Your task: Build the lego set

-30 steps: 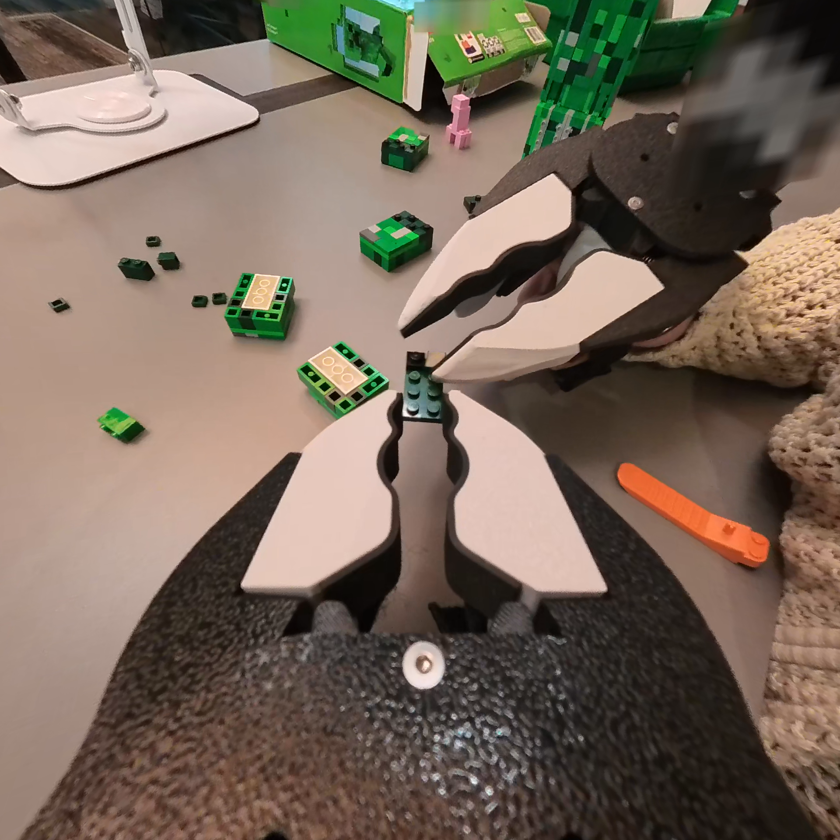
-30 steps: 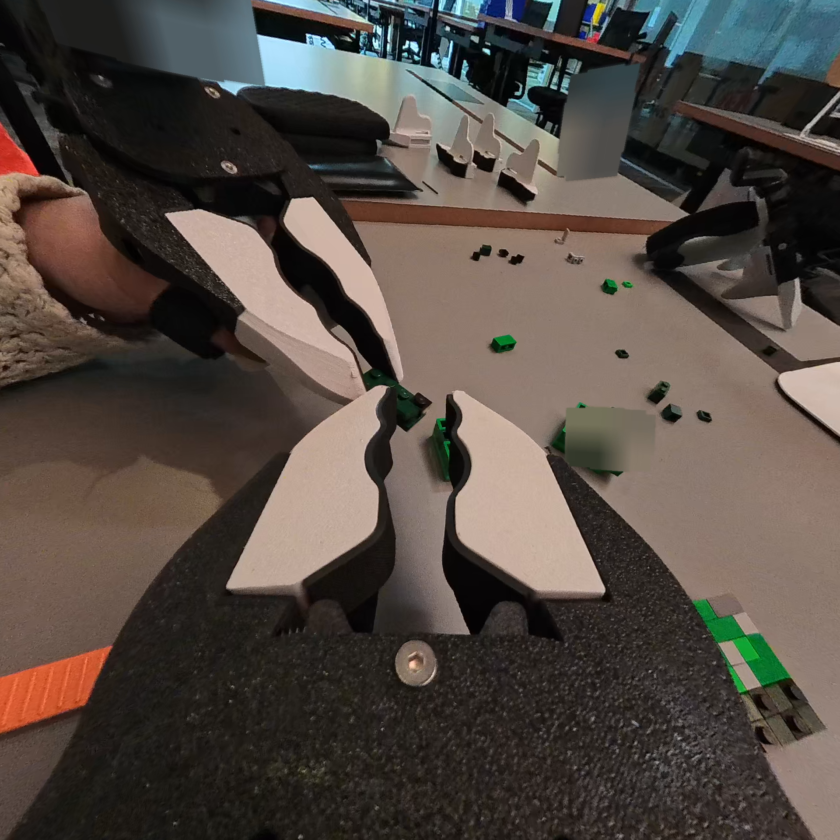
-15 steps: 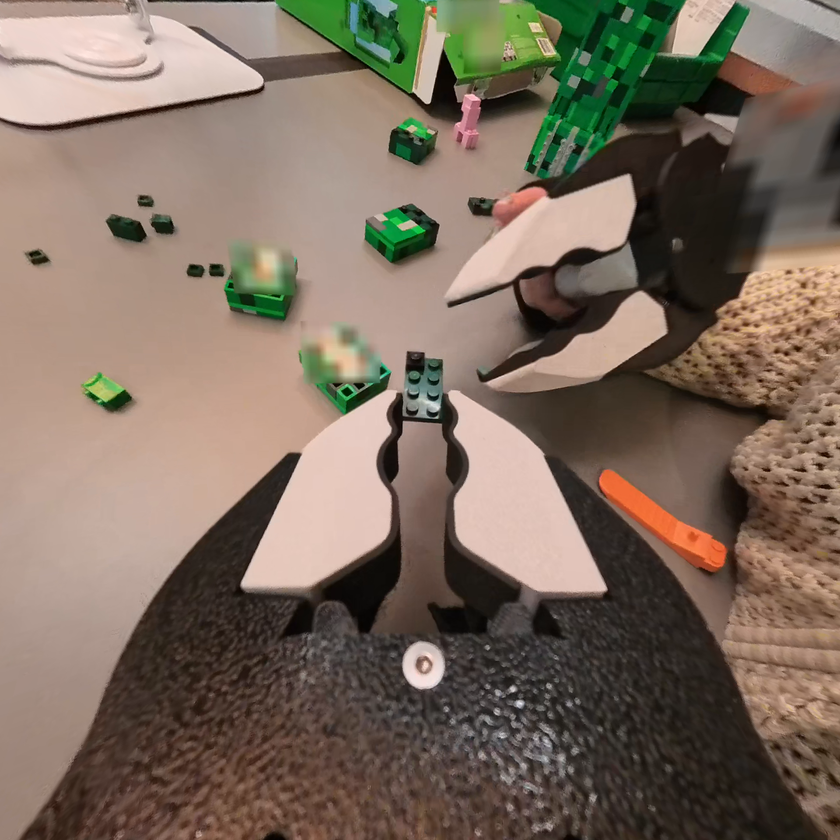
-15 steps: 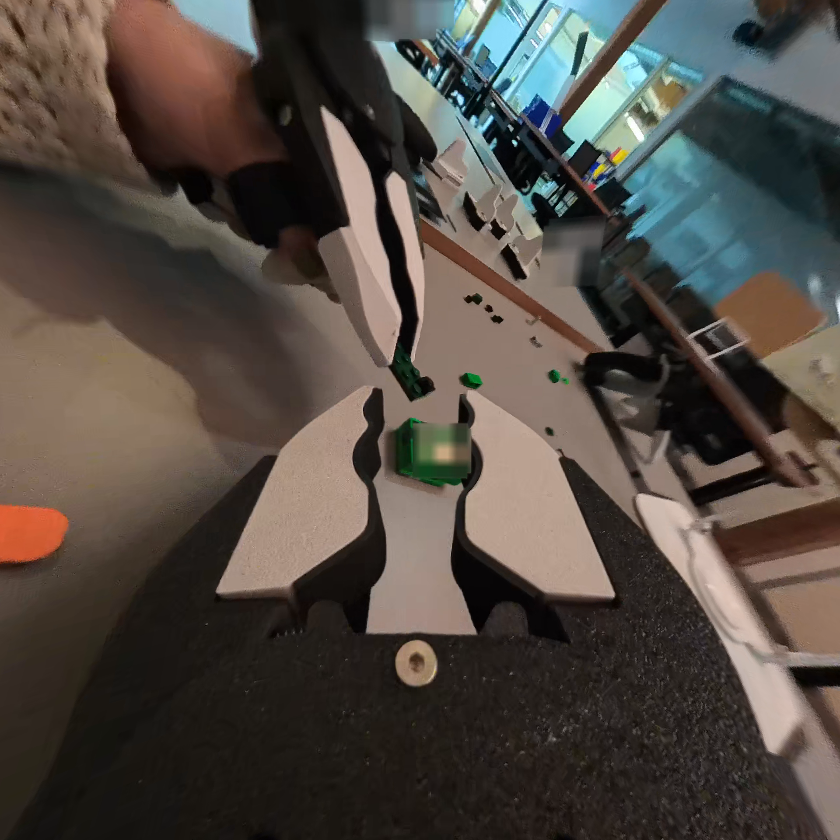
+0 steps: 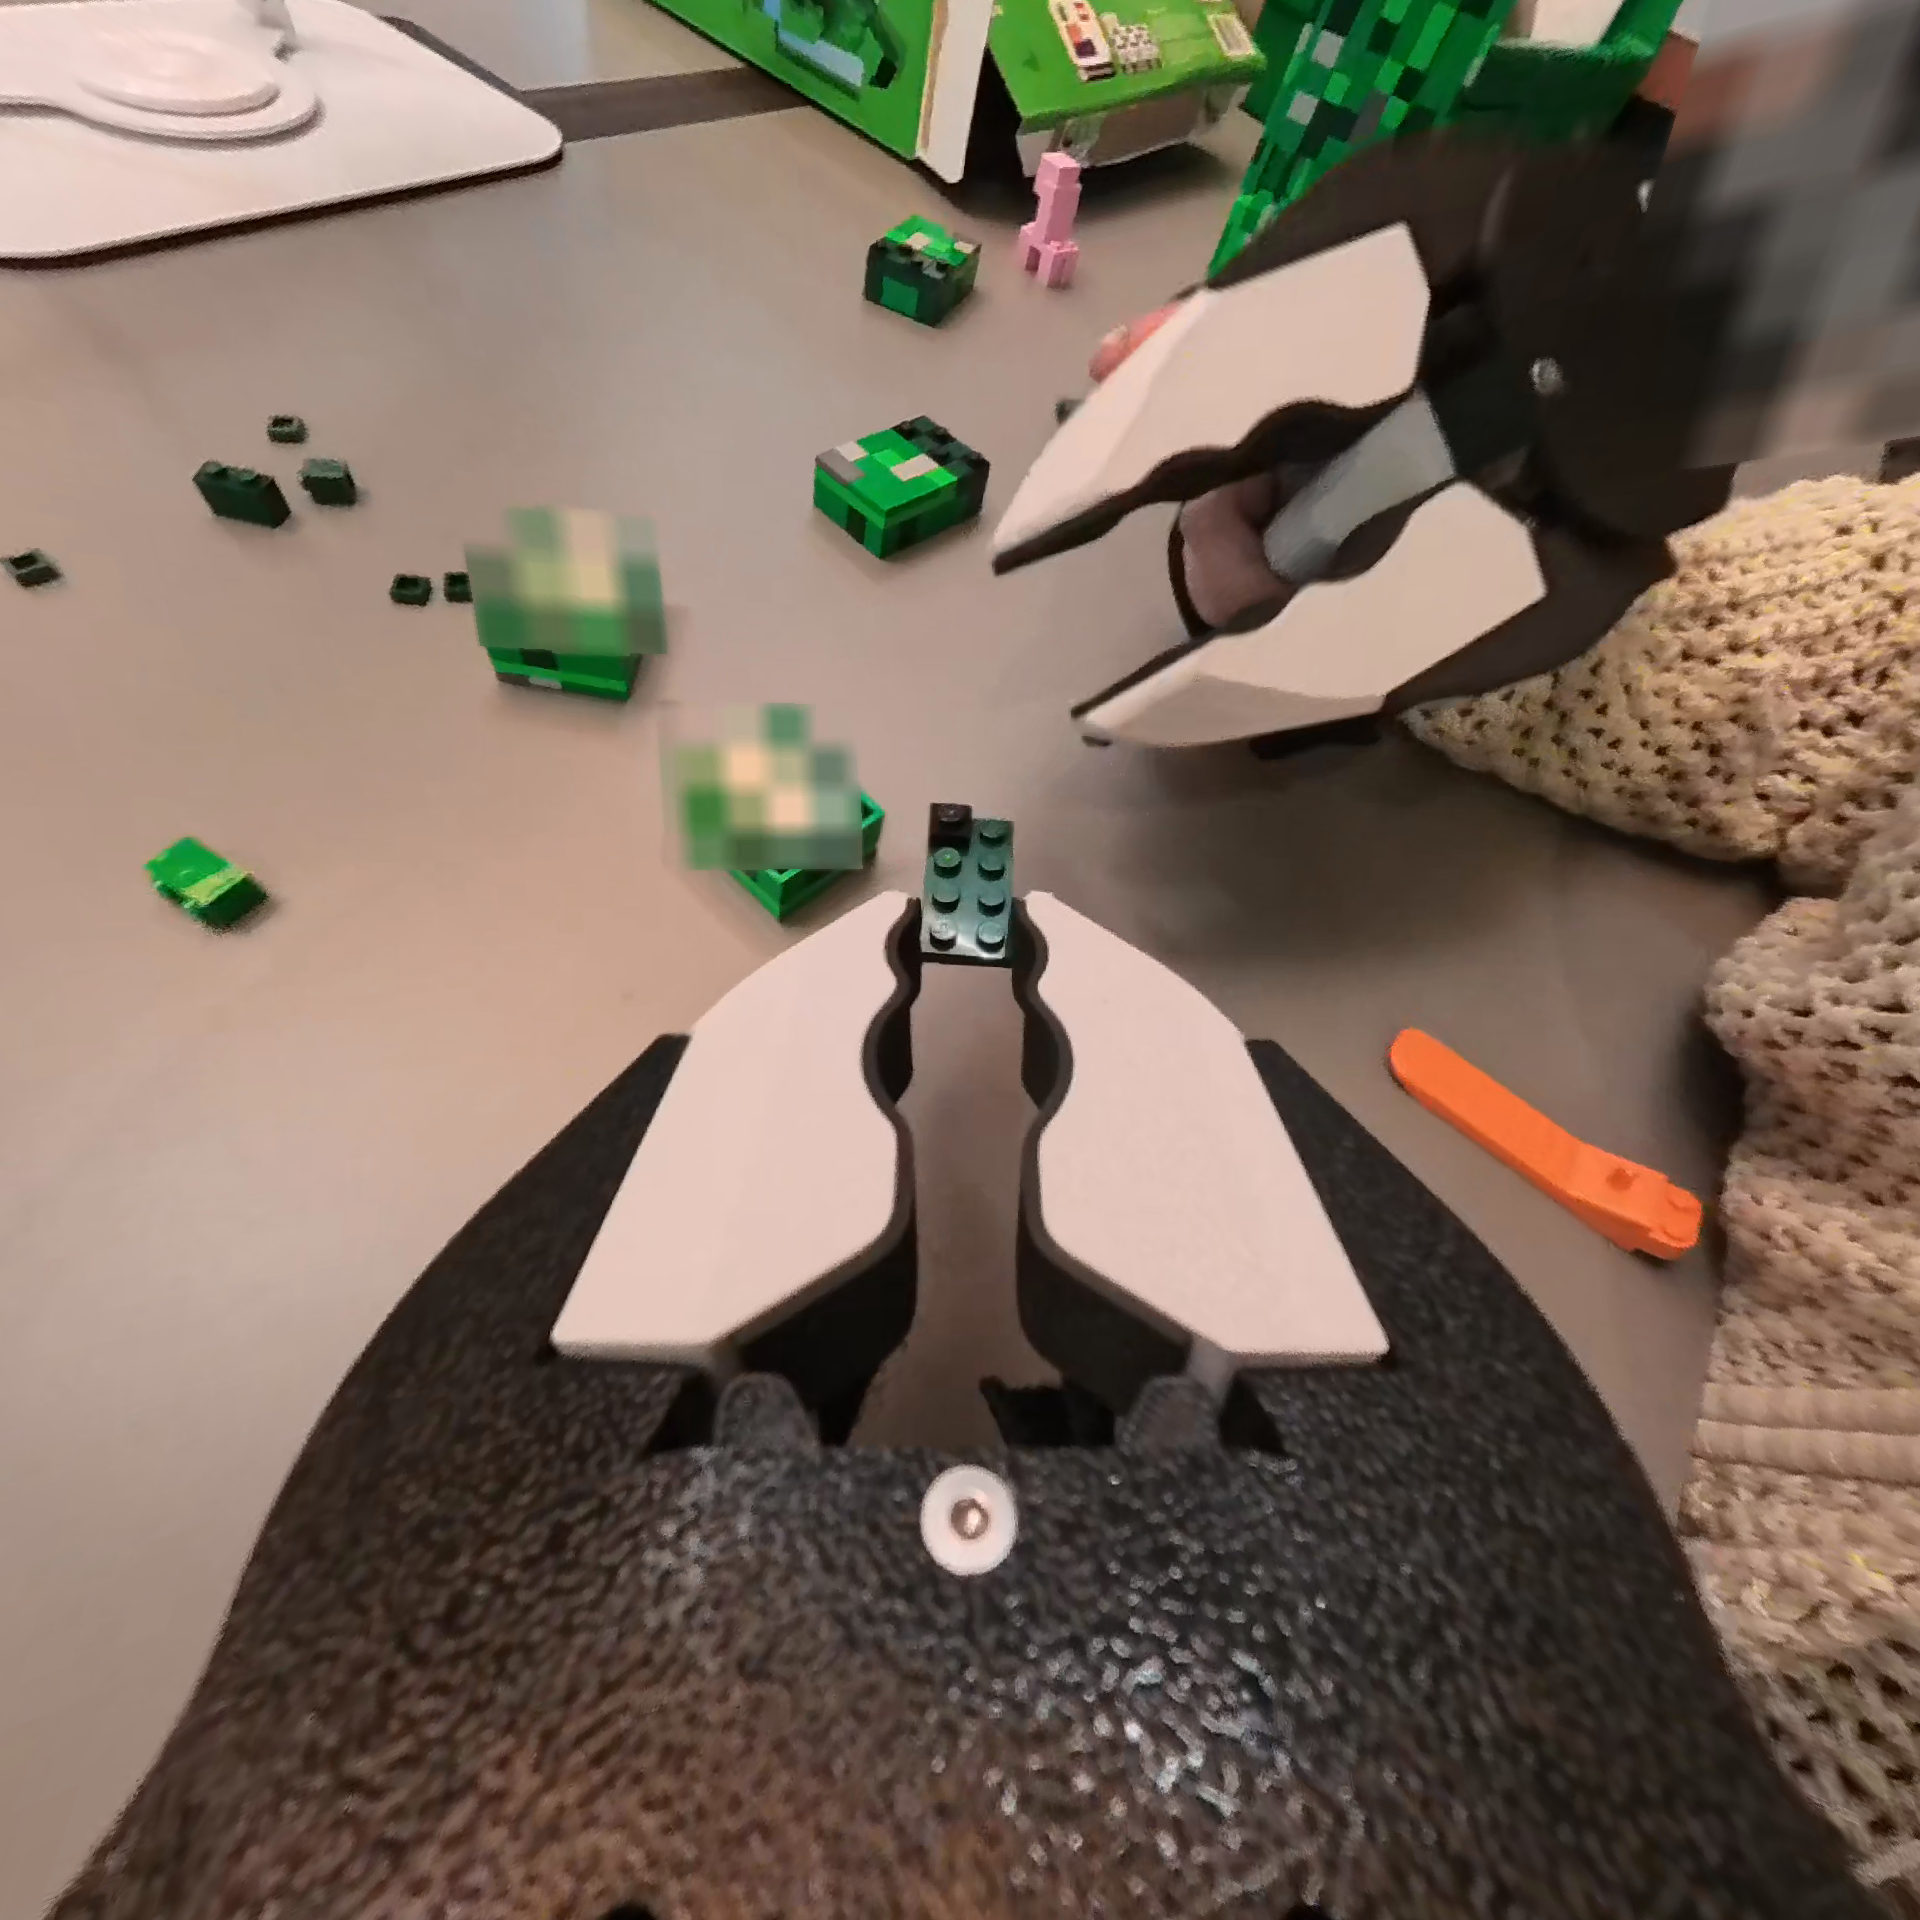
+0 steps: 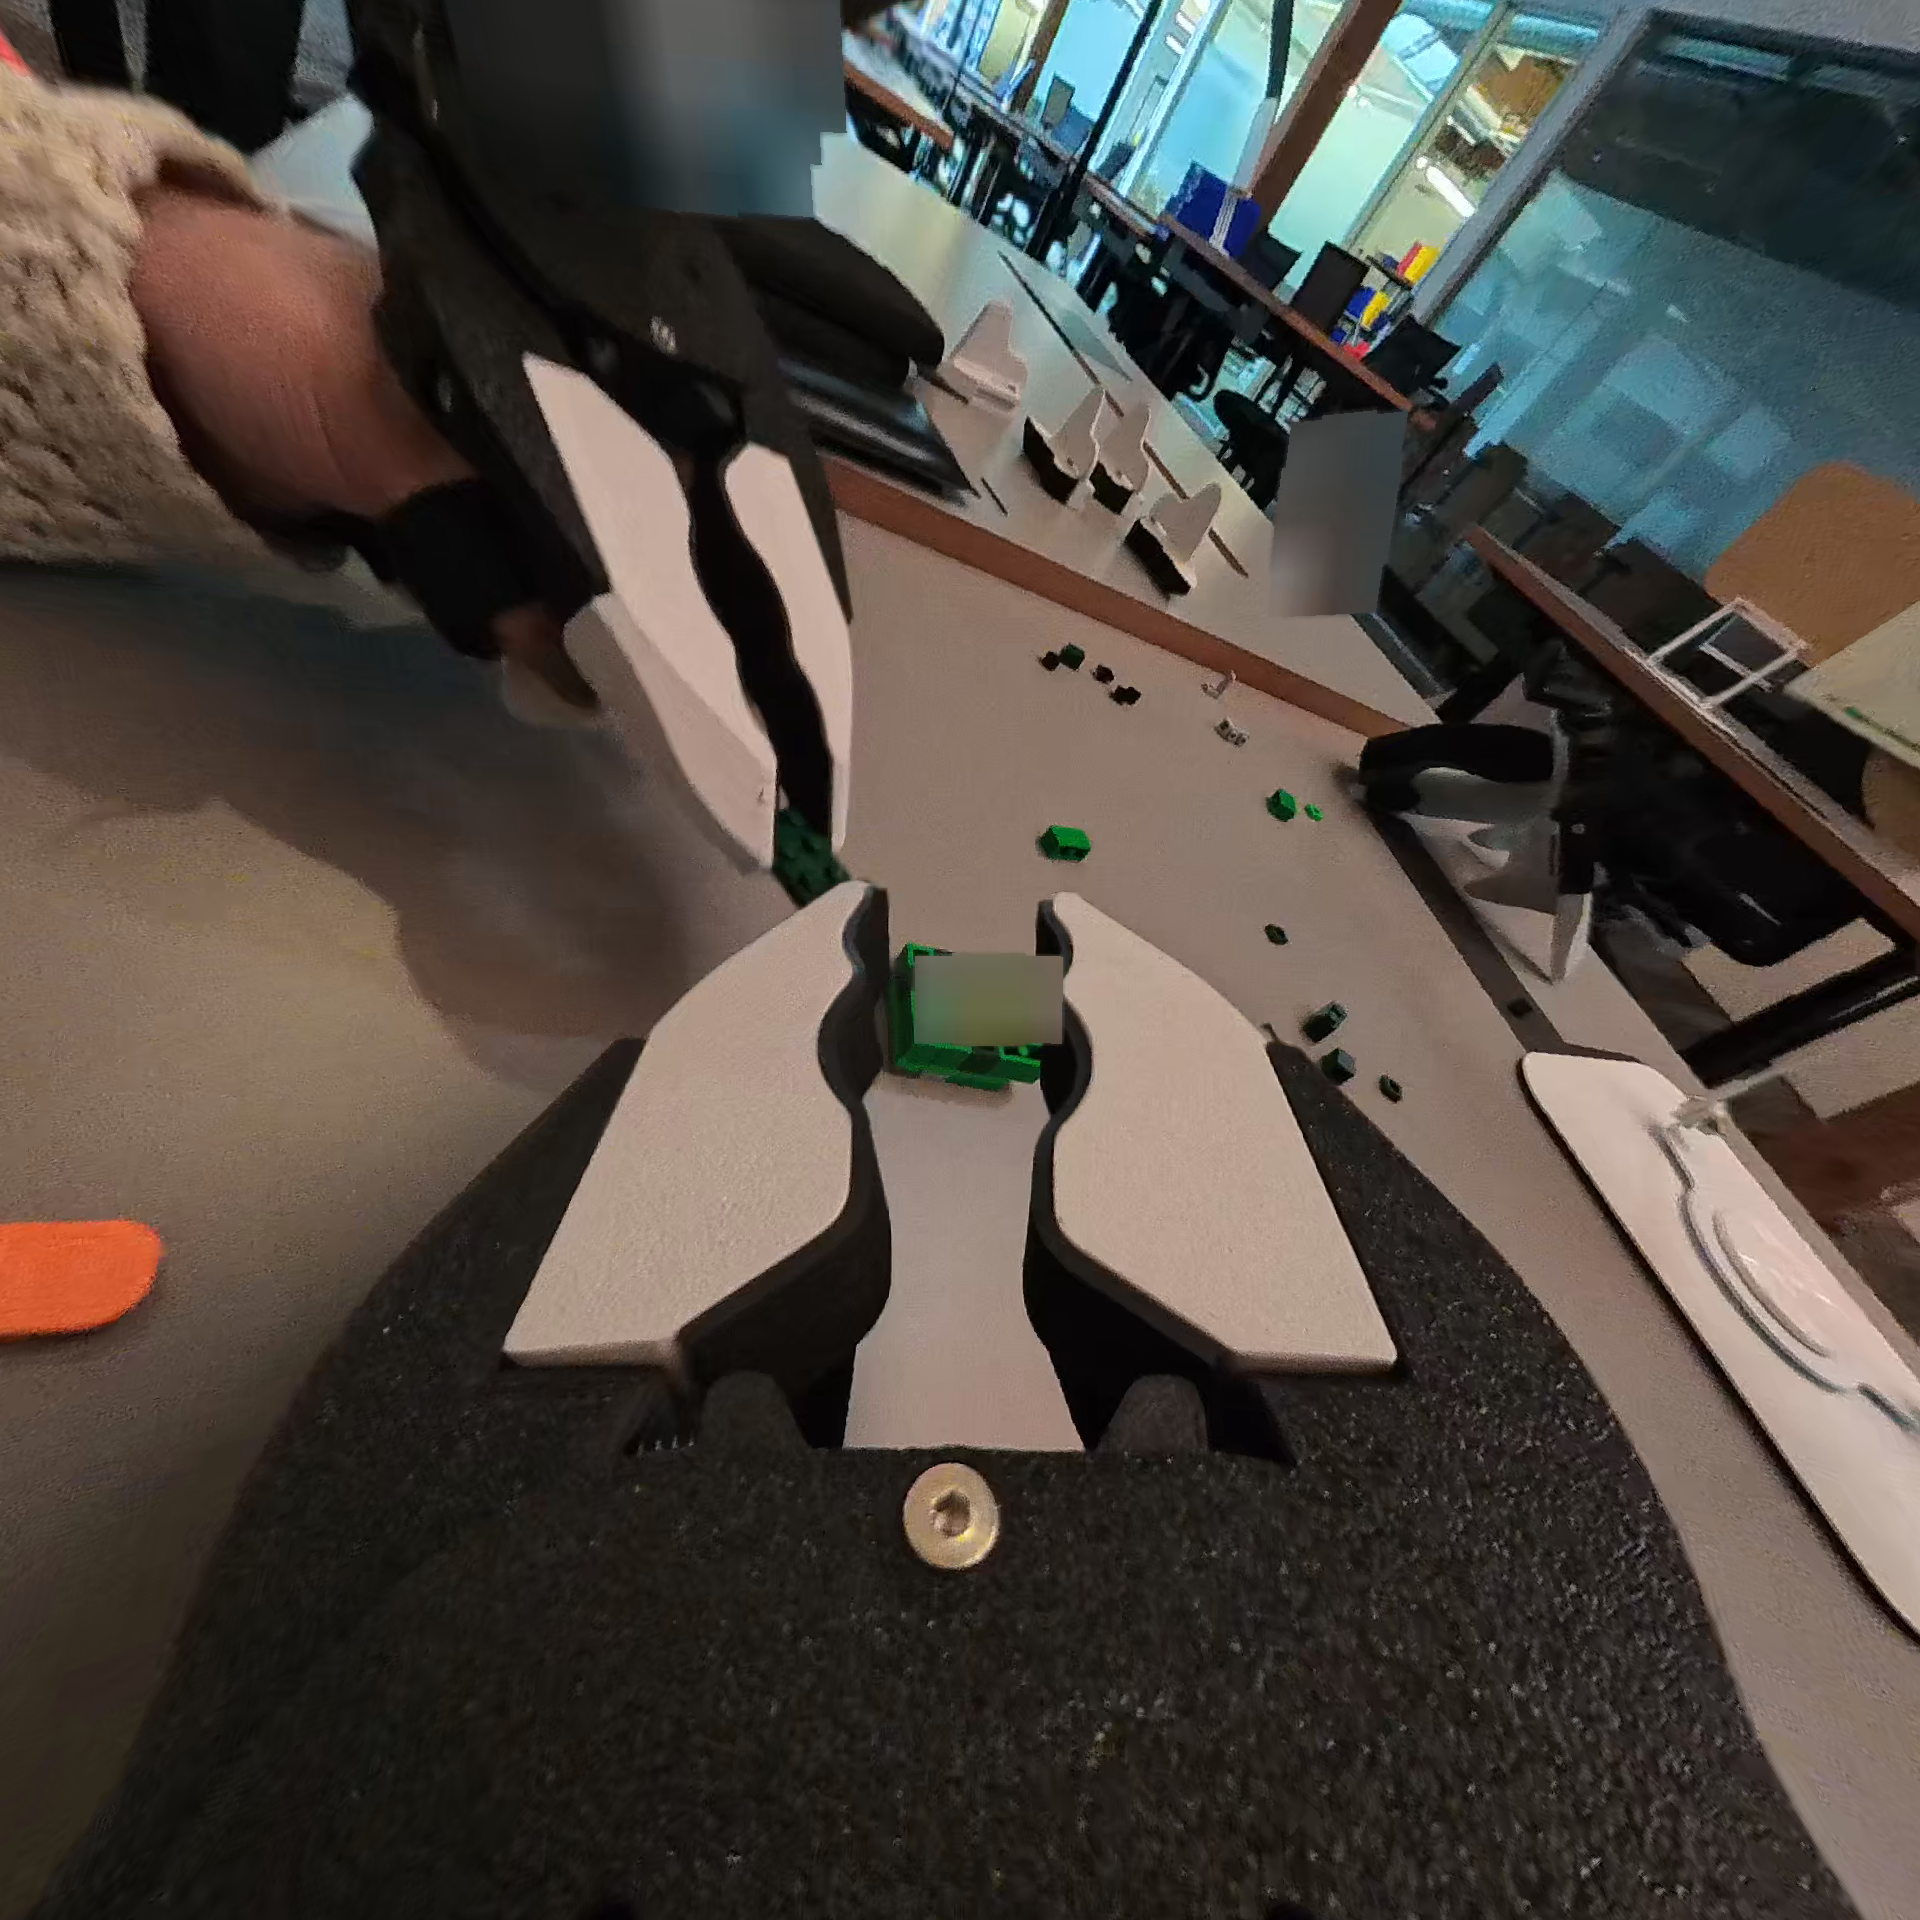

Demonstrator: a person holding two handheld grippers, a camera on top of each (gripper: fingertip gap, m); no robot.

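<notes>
My left gripper (image 5: 966, 920) is shut on a dark green studded plate (image 5: 968, 894), which has a small black piece (image 5: 951, 821) on its far end. It holds the plate just above the table. It also shows in the right wrist view (image 6: 805, 831) with the plate (image 6: 802, 857) at its tips. My right gripper (image 6: 961, 902) is open and empty. In the left wrist view it (image 5: 1039, 639) hovers up and to the right of the plate, apart from it. A green block (image 6: 961, 1065) on the table shows between its fingers, its top blurred.
Several green block assemblies (image 5: 899, 499) and small loose dark pieces (image 5: 239, 488) lie on the grey table. An orange brick separator (image 5: 1538, 1143) lies at the right. A pink figure (image 5: 1055, 223), a tall green model (image 5: 1351, 94), a green box (image 5: 883, 62) and a white pad (image 5: 208, 125) stand at the back. About 5 cm separates my left fingertips from my right.
My right gripper has drawn back from the plate's far end, moved up and to the right, and opened wider. My left gripper still holds the plate.
</notes>
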